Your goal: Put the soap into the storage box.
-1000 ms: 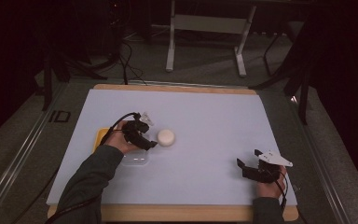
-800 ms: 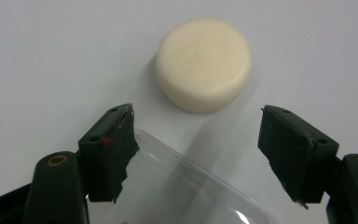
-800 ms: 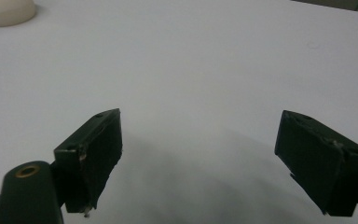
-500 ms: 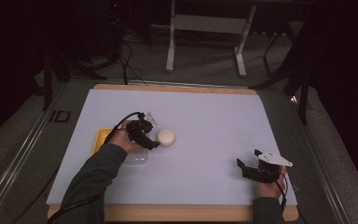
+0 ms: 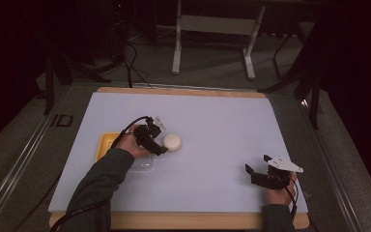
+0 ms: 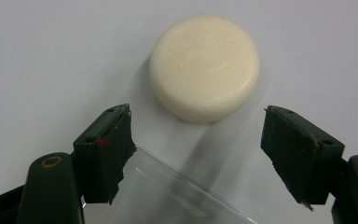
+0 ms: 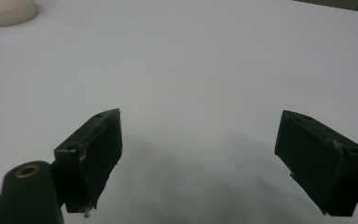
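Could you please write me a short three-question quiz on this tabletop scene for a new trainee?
1. True or false: the left gripper is clamped on the round cream-white puck.
2. Which thing lies under the left gripper's nearer side in the left gripper view?
A. a clear plastic lid
B. a red cloth
C. a metal spoon
3. Fill in: the right gripper hangs over the bare pale ______ with nothing between its jaws.

Key
1. False: its jaws have just been opening, and the puck lies just beyond the fingertips, untouched.
2. A.
3. Table mat.
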